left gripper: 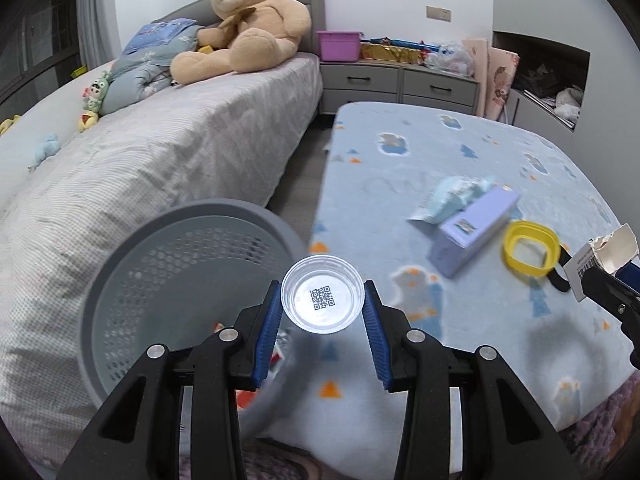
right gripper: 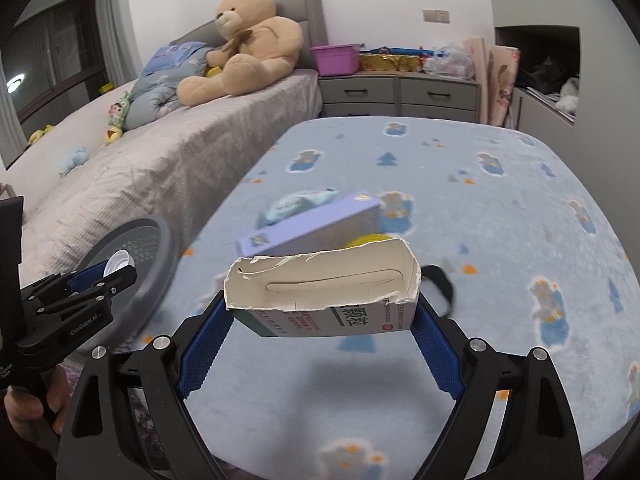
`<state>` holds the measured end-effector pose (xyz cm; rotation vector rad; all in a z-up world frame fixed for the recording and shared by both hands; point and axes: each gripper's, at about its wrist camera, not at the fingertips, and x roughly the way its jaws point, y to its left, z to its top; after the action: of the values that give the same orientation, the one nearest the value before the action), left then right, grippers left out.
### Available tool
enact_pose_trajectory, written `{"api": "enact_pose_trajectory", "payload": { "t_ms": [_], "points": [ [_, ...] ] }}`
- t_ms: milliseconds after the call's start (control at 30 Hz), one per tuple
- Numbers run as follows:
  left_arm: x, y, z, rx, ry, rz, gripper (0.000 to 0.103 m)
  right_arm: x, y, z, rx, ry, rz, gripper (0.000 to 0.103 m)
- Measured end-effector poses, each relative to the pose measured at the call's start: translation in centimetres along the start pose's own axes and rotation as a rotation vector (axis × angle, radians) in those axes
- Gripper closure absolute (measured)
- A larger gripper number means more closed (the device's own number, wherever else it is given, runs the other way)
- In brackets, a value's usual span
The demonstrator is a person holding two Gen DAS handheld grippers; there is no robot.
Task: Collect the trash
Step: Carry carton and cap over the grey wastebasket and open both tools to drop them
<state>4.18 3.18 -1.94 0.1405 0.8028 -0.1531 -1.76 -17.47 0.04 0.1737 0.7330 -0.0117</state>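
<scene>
My left gripper (left gripper: pixel 323 295) is shut on a small clear plastic cup (left gripper: pixel 322 293) with a QR code on its bottom, held at the right rim of the grey mesh waste basket (left gripper: pixel 132 280). My right gripper (right gripper: pixel 322 304) is shut on a torn white carton (right gripper: pixel 320 292), wide between its blue pads, above the blue patterned bed. That carton (left gripper: pixel 600 258) also shows at the right edge of the left wrist view. On the bed lie a purple box (left gripper: pixel 472 228), a pale blue wrapper (left gripper: pixel 452 196) and a yellow ring lid (left gripper: pixel 530 250).
The basket (right gripper: pixel 136 264) stands in the gap between the blue bed (right gripper: pixel 500 220) and a grey bed (left gripper: pixel 160 152) bearing a large teddy bear (left gripper: pixel 248 24) and small toys. Grey drawers (left gripper: pixel 400 84) with a purple bin stand at the back. A hand (right gripper: pixel 32 408) holds the left gripper.
</scene>
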Motion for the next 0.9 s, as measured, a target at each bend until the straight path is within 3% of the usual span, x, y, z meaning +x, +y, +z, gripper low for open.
{"api": "enact_pose_trajectory", "payload": {
  "t_ms": [400,900],
  "points": [
    [-0.8,8.5,1.4,-0.105,-0.039,0.054,0.064,2.9,9.7,2.0,-0.113,0.010,0.099,0.018],
    [2.0,14.6,0.8,-0.199,0.018,0.128,0.064,8.0,17.4,2.2,-0.201,0.067,0.213,0.018]
  ]
}}
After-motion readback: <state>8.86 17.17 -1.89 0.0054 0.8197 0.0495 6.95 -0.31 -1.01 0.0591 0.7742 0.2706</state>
